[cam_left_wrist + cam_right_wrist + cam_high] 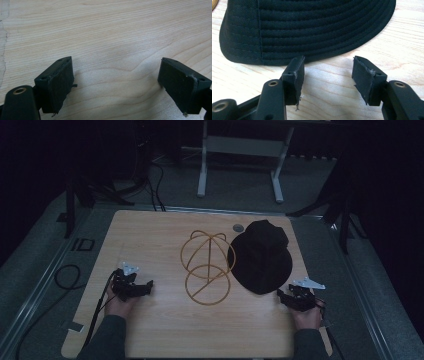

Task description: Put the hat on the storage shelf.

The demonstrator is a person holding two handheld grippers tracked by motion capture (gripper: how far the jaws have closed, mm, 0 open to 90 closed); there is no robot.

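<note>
High view has both my forearms coming in from the bottom edge, sleeves dark, each hand wrapped around its tool and resting low on the wooden table [150, 240]. My left gripper [145, 287] sits at the left side of the table, its jaws pointing right toward the wire hat stand [206, 267], well apart from it. My right gripper [281, 296] lies near the right edge, jaws angled up and left at the black bucket hat [261, 256], which lies flat on the table just beside the stand (its brim seems to meet the gold wire, though I cannot tell whether they touch).

Along my right gripper [327, 75], the jaws stand spread wide with bare wood between them, tips just short of the hat's brim [312, 32]; nothing is pinched. Along my left gripper [116, 82], the jaws are likewise spread, hovering close over plain wood grain [112, 30], holding nothing.
</note>
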